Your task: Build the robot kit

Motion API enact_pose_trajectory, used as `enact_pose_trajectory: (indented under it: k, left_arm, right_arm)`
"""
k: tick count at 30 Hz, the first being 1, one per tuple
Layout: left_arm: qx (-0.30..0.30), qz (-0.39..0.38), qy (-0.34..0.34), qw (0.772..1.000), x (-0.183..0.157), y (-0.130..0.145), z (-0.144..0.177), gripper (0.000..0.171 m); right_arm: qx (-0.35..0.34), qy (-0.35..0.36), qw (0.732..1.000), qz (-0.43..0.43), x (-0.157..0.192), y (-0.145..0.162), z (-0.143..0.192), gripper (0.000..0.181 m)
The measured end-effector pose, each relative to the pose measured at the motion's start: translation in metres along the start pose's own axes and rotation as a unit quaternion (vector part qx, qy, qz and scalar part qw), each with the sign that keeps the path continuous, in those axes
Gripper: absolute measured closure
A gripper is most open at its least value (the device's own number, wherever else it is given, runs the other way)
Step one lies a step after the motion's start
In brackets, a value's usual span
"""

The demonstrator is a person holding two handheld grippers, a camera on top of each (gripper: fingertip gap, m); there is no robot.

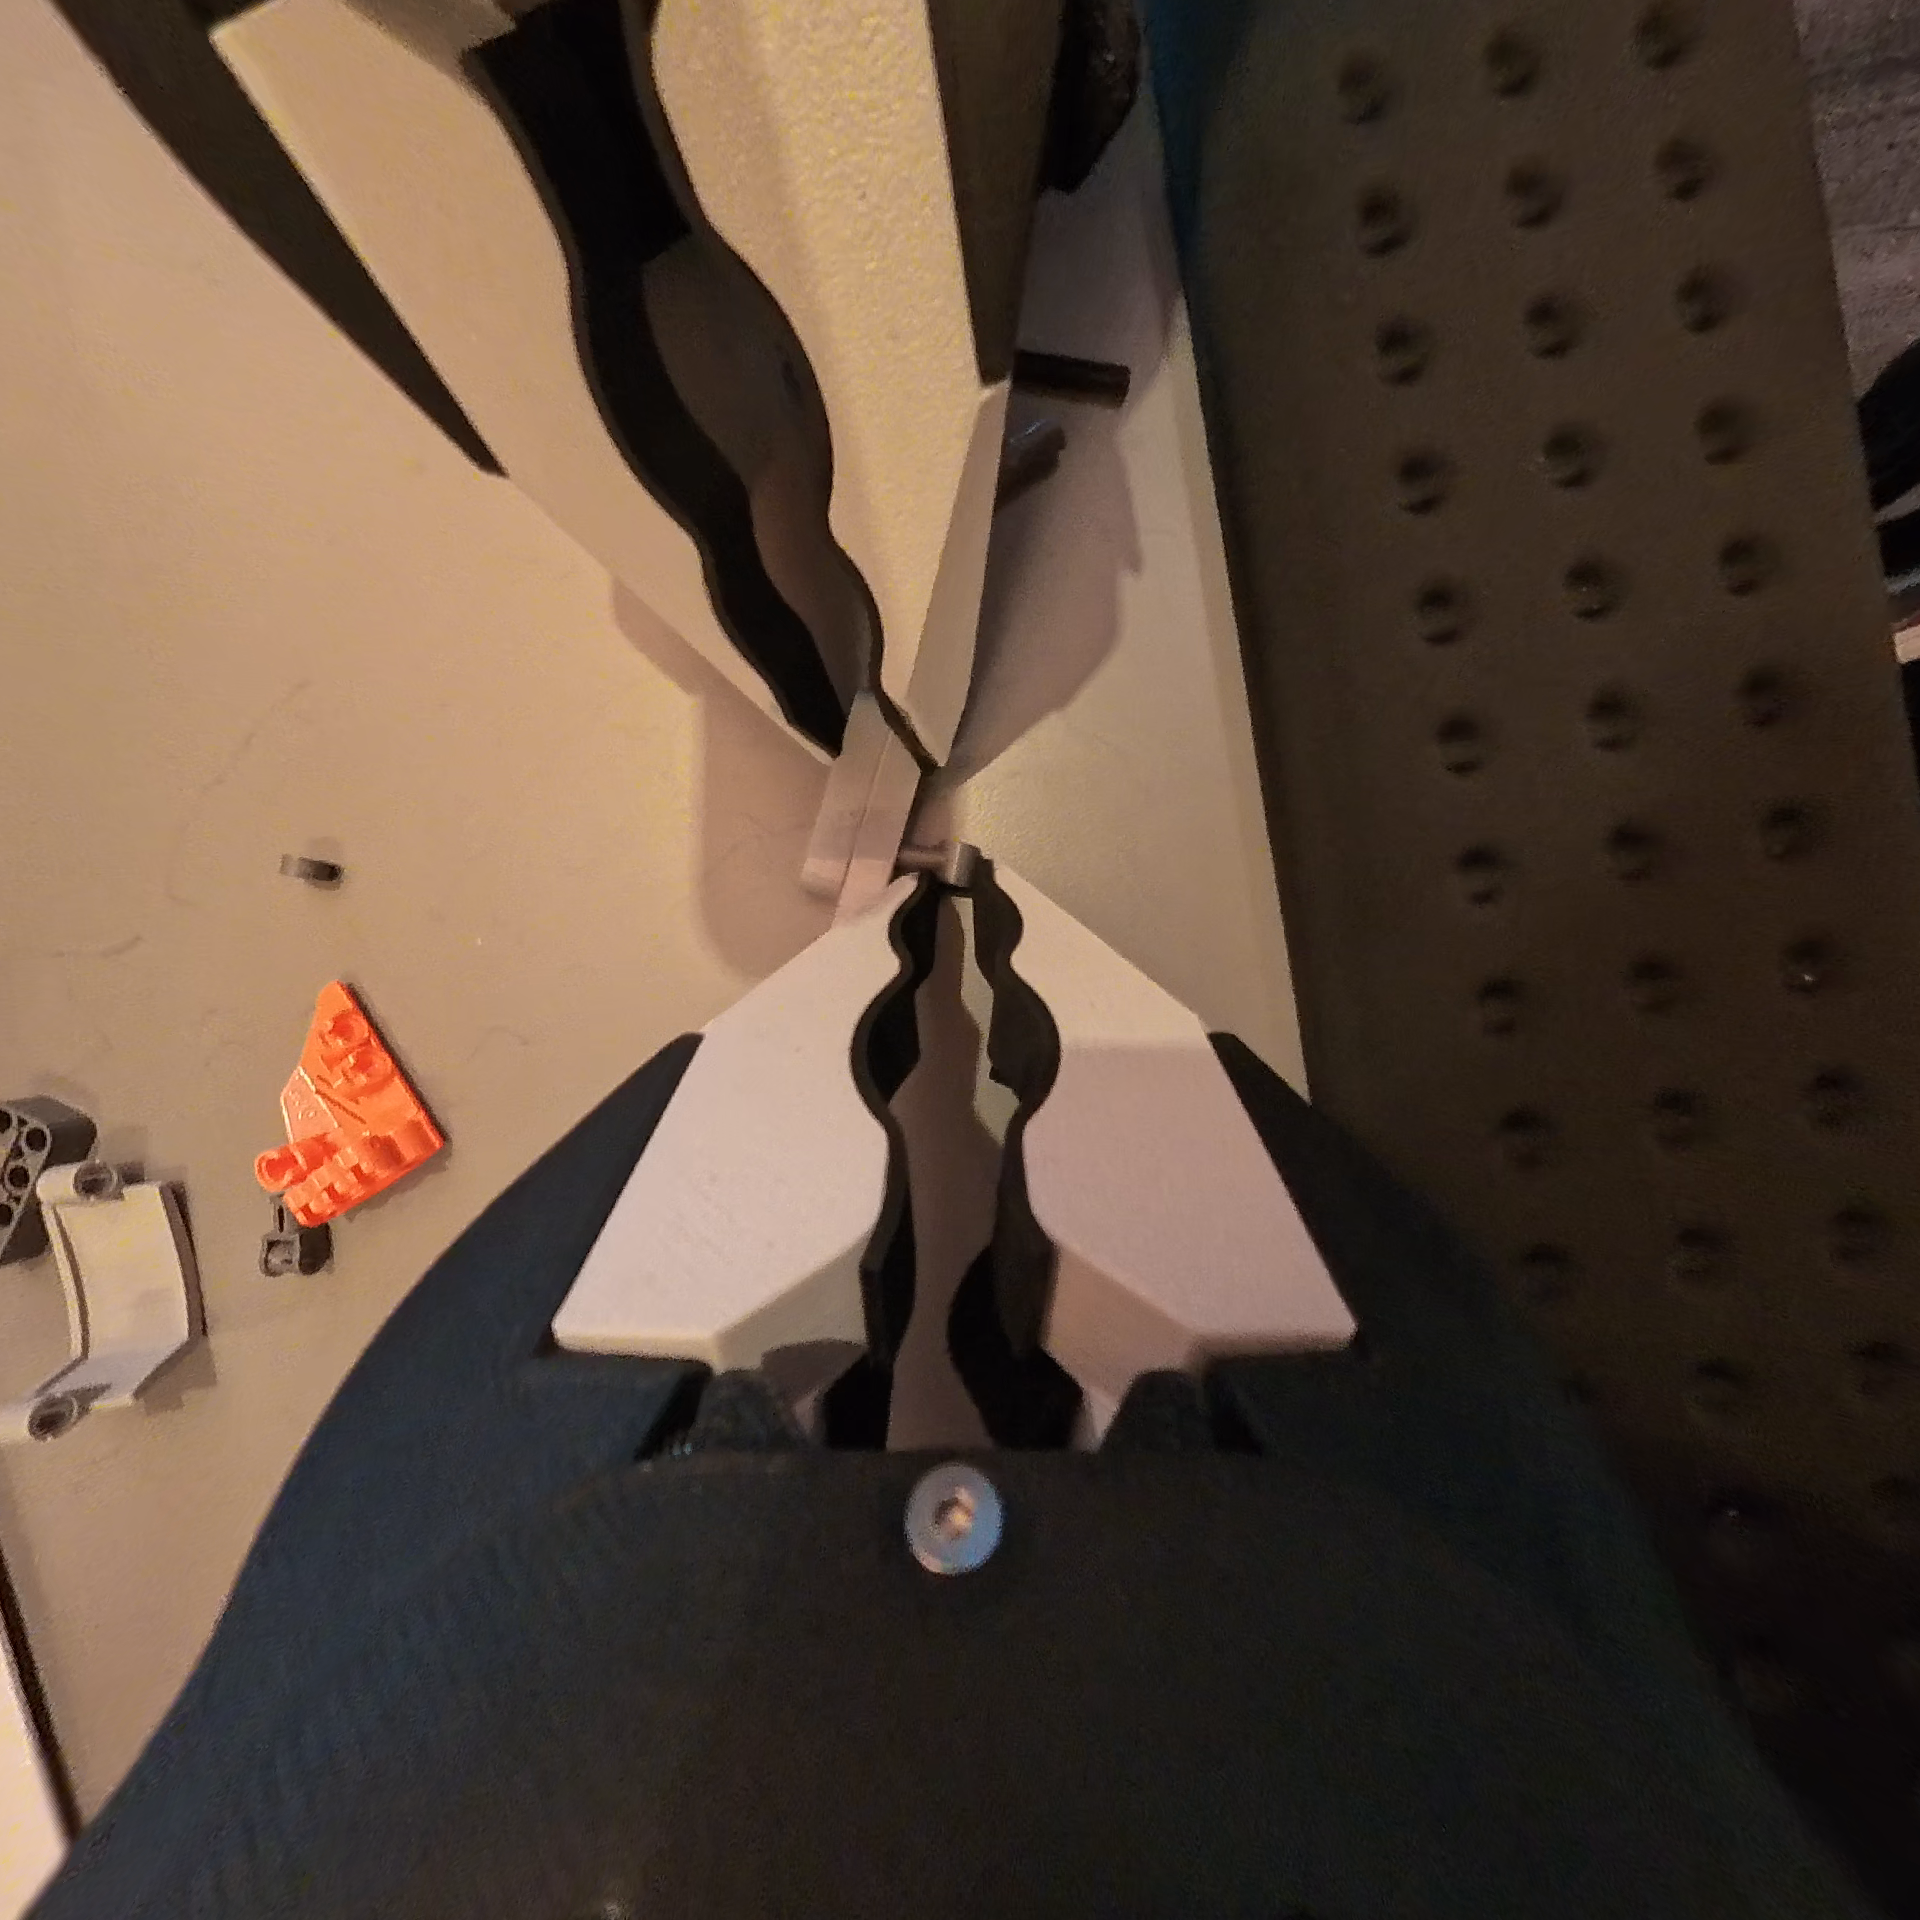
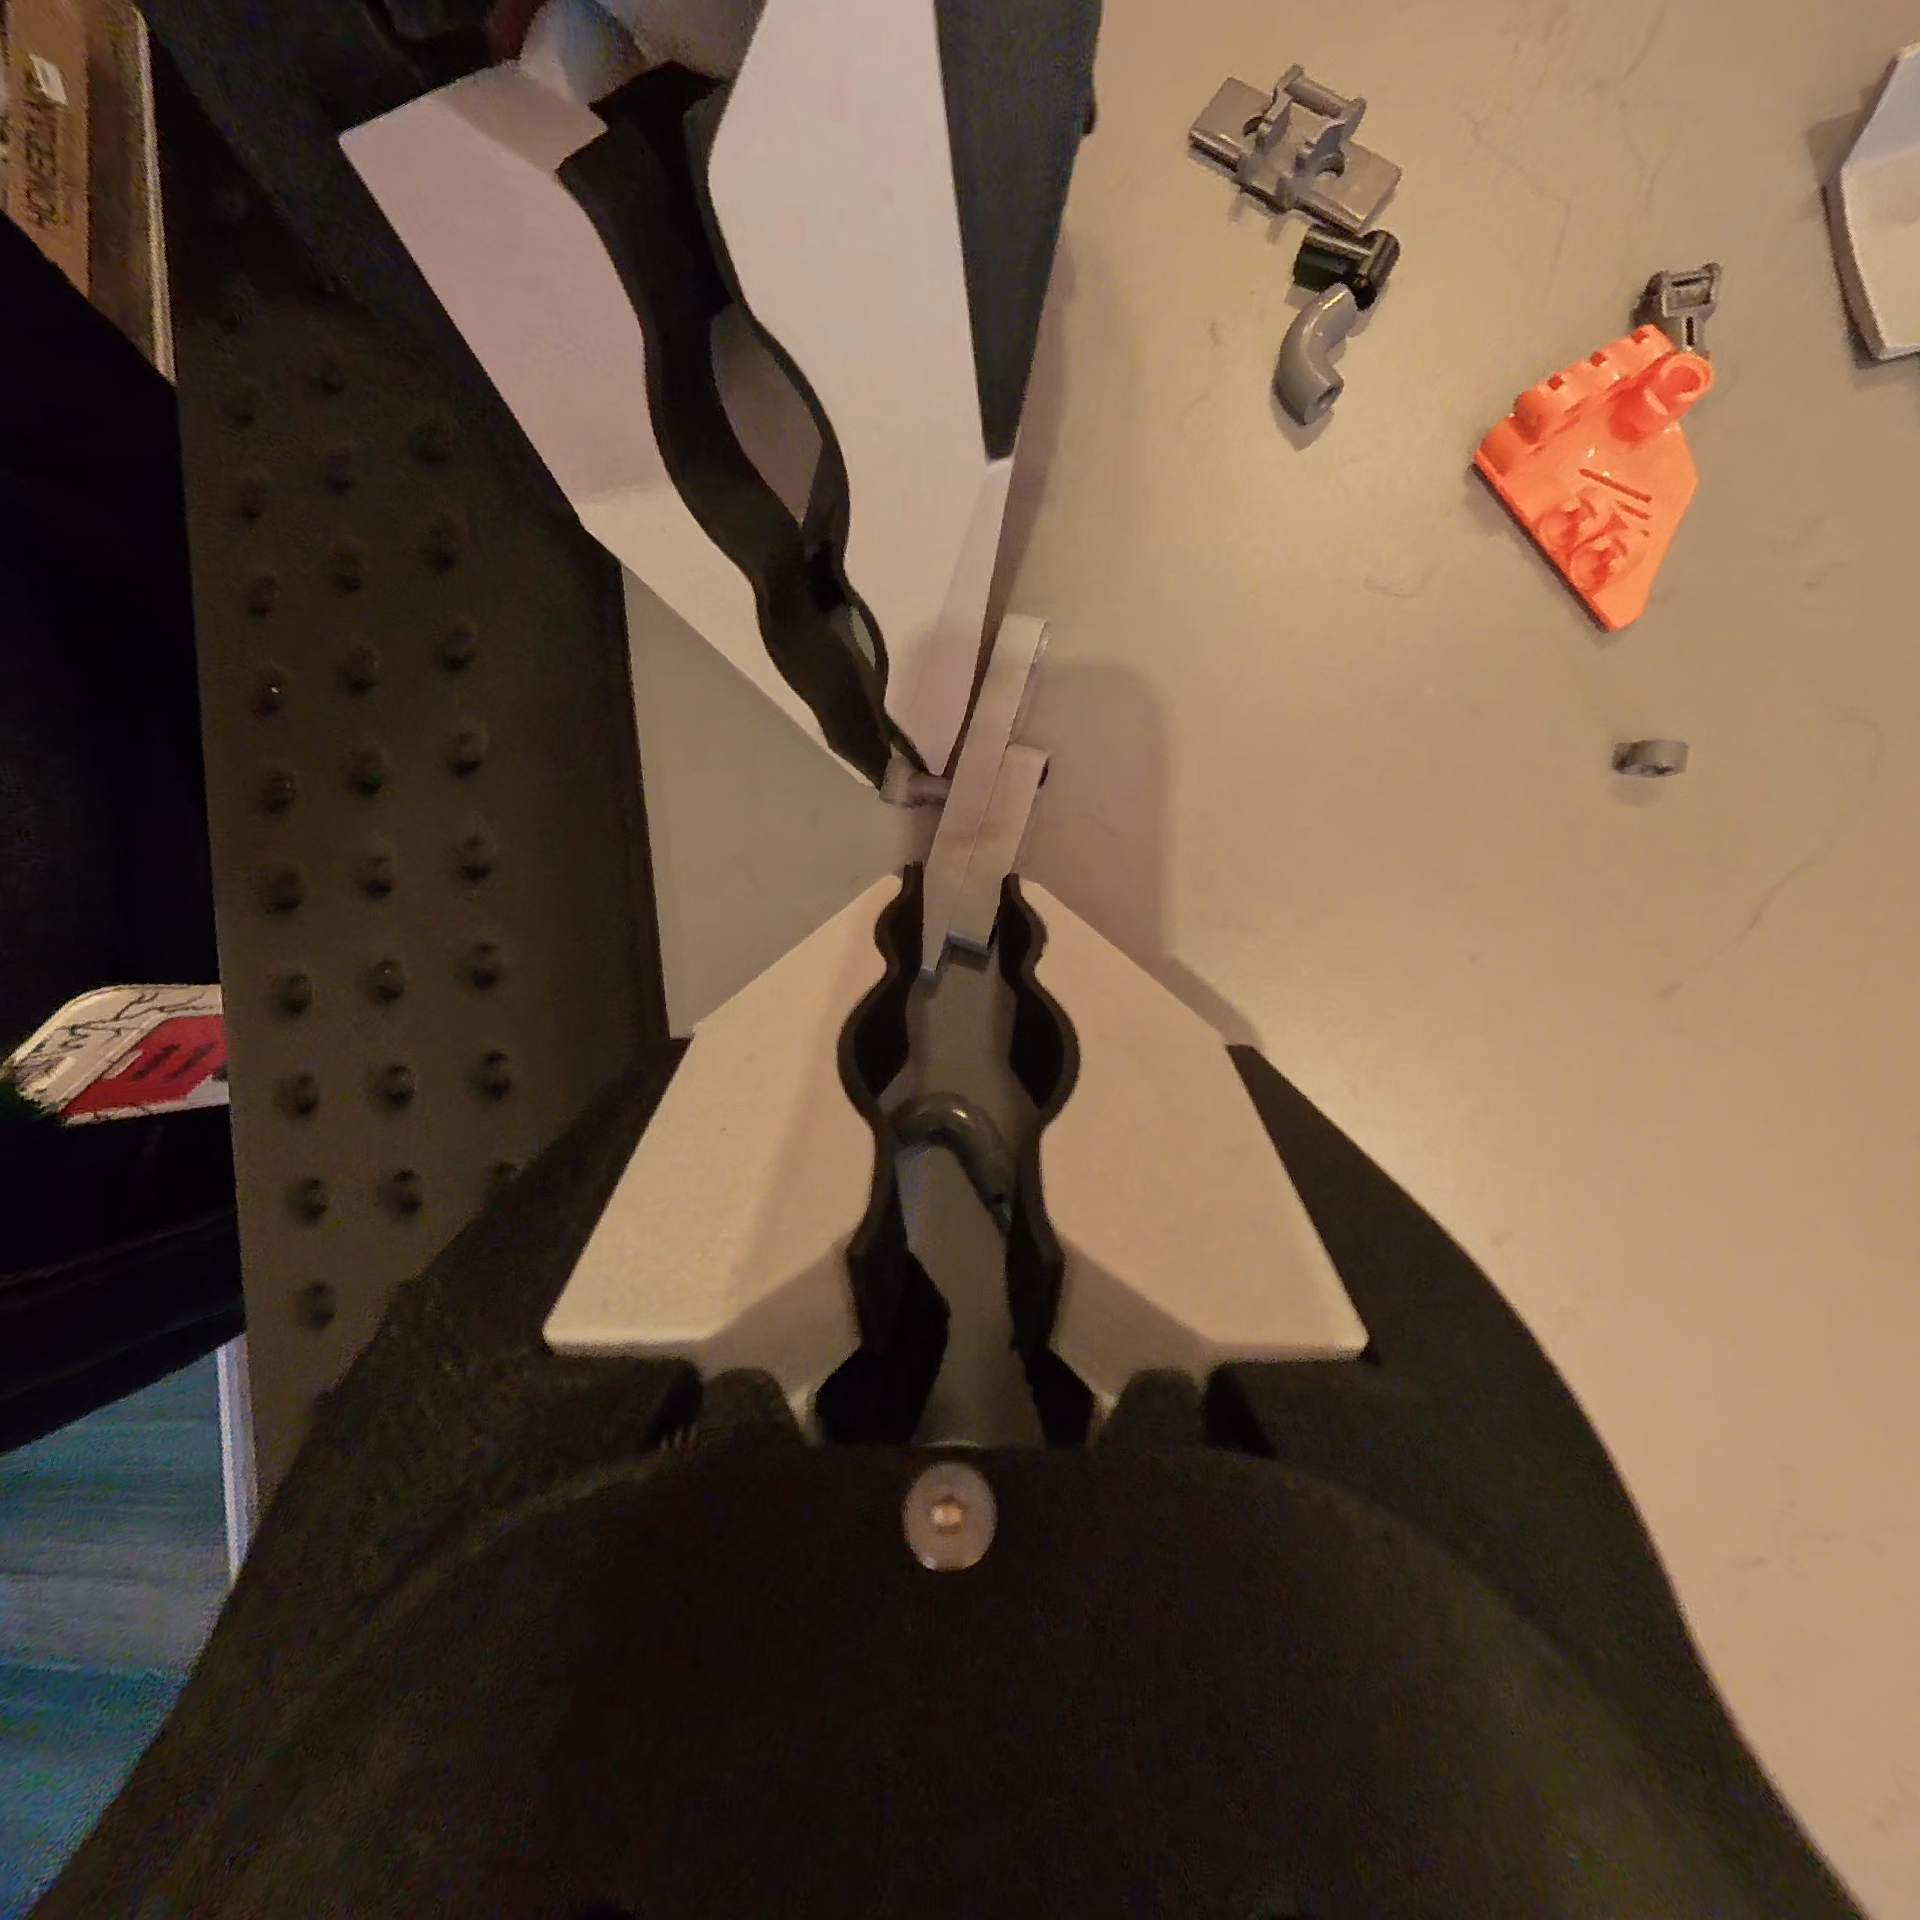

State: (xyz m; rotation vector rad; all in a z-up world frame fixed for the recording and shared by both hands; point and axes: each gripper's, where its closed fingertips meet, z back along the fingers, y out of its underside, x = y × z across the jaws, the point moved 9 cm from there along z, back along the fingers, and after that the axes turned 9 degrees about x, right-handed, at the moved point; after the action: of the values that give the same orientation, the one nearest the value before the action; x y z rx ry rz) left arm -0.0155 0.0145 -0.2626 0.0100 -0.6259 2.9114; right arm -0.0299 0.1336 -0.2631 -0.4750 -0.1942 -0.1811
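My right gripper [image 2: 961, 914] is shut on a flat white plate piece [image 2: 987, 810] and holds it edge-on above the table. My left gripper [image 1: 951, 888] is shut on a small grey pin [image 1: 945, 860]. The two grippers meet tip to tip. The pin [image 2: 909, 790] touches the side of the white piece [image 1: 857, 810]. In the left wrist view the right gripper [image 1: 883, 727] comes in from the top. In the right wrist view the left gripper [image 2: 899, 764] comes in from the upper left.
On the beige table lie an orange wedge piece [image 2: 1590, 478], a grey clip part [image 2: 1294, 156], a grey elbow [image 2: 1314, 358], a small grey ring [image 2: 1652, 755] and a white curved panel [image 1: 114, 1278]. Another grey elbow [image 2: 945, 1122] shows between my right fingers. A black perforated board [image 1: 1558, 727] borders the table. Only a small space, under 4 cm, lies between the two pairs of fingers.
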Motion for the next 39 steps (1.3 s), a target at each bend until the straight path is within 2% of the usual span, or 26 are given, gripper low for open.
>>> enact_pose_trajectory:
  k: [10,15,17,22,26,29,31,39]
  left_arm:
    - [0.034,-0.036,0.026,0.998,0.004,-0.003,0.002,0.167]
    - [0.026,-0.028,0.024,0.999,0.002,-0.001,0.002,0.167]
    - [0.037,-0.037,0.004,0.999,-0.002,-0.003,0.003,0.167]
    - [0.021,-0.018,-0.047,0.999,-0.014,0.003,0.009,0.163]
    - [0.002,-0.012,-0.091,0.996,-0.018,-0.001,0.015,0.130]
    - [0.028,-0.020,-0.082,0.996,-0.013,0.001,0.006,0.134]
    - [0.019,-0.019,-0.057,0.998,-0.010,-0.001,0.004,0.143]
    - [-0.004,-0.006,-0.027,1.000,-0.005,0.002,0.002,0.149]
  right_arm:
    - [0.022,-0.006,0.999,0.031,0.005,-0.005,-0.002,0.170]
    - [0.018,-0.006,1.000,0.022,0.007,-0.005,-0.002,0.170]
    - [0.012,-0.003,1.000,0.016,0.008,-0.005,-0.003,0.169]
    - [0.001,0.010,1.000,0.010,0.012,-0.005,-0.005,0.168]
    - [-0.002,0.005,1.000,0.015,0.012,-0.005,-0.005,0.168]
    - [-0.001,0.001,1.000,0.020,0.011,-0.005,-0.006,0.168]
    - [0.000,-0.002,1.000,0.025,0.011,-0.005,-0.006,0.168]
    - [-0.001,-0.015,0.999,0.031,0.009,-0.005,-0.006,0.169]
